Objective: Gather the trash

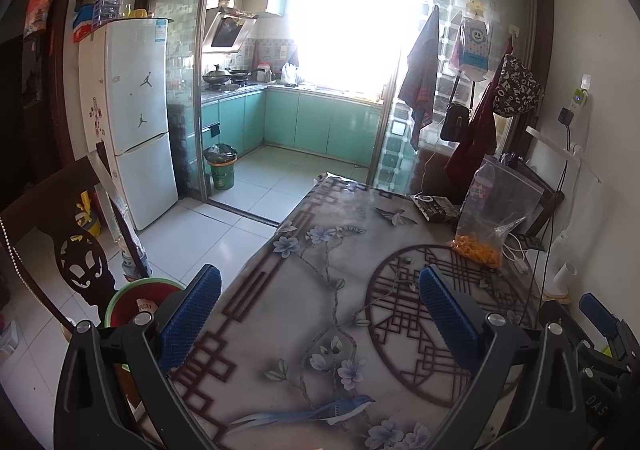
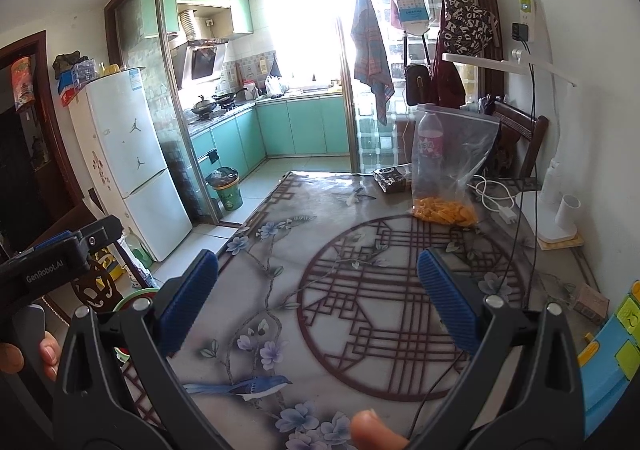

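Note:
A dark crumpled wrapper (image 1: pixel 435 207) lies at the far end of the flower-patterned table (image 1: pixel 320 290); it also shows in the right wrist view (image 2: pixel 390 178). Beside it stand a plastic bottle (image 2: pixel 430 140) and a clear zip bag with orange snacks (image 2: pixel 450 210). My left gripper (image 1: pixel 320 306) is open and empty above the table's near left part. My right gripper (image 2: pixel 318 290) is open and empty above the table's near middle. A red bin with a green rim (image 1: pixel 140 302) stands on the floor left of the table.
A white desk lamp base (image 2: pixel 556 210), a white charger and cable (image 2: pixel 504 210) and a small box (image 2: pixel 590 304) sit at the table's right side. A dark wooden chair (image 1: pixel 60 242) stands at the left. A green trash bucket (image 1: pixel 222 170) is by the kitchen door.

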Action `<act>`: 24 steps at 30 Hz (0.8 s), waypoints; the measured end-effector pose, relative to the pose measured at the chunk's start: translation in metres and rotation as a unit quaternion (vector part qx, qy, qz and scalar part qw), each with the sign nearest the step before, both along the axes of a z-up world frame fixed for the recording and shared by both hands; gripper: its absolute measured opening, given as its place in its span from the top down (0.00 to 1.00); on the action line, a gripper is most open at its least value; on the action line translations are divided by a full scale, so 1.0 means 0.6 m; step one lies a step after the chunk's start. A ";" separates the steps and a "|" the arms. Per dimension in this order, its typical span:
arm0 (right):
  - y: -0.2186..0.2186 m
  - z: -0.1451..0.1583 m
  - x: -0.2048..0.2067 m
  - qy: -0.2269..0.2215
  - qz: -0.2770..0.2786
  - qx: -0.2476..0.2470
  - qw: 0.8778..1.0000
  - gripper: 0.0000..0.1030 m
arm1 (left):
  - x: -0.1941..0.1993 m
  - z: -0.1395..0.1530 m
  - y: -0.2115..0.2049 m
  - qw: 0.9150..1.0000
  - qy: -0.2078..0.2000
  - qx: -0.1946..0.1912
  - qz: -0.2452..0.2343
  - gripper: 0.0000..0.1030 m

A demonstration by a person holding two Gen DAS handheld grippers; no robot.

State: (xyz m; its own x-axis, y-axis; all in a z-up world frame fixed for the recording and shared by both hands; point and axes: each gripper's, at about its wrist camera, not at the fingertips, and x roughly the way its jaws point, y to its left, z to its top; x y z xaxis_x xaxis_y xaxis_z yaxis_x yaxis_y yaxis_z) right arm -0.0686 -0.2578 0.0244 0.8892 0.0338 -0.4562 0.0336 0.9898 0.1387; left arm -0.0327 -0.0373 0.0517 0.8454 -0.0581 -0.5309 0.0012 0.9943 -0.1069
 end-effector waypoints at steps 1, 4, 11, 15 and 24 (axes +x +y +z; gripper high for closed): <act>0.001 0.000 0.000 0.000 0.000 0.000 1.000 0.04 | 0.000 -0.001 0.001 1.000 0.000 0.002 0.002 0.08; 0.000 -0.001 0.000 -0.001 -0.001 0.002 1.000 0.04 | 0.002 -0.003 0.004 1.000 0.003 0.003 0.003 0.08; -0.001 -0.004 0.002 0.001 -0.004 0.006 1.000 0.04 | 0.002 -0.005 0.007 1.000 0.005 0.005 0.002 0.08; -0.001 -0.004 0.002 0.002 -0.004 0.006 1.000 0.04 | 0.004 -0.005 0.008 1.000 0.007 0.006 0.000 0.08; -0.005 -0.009 0.005 0.005 -0.007 0.006 1.000 0.04 | 0.005 -0.004 0.007 1.000 0.007 0.006 -0.001 0.08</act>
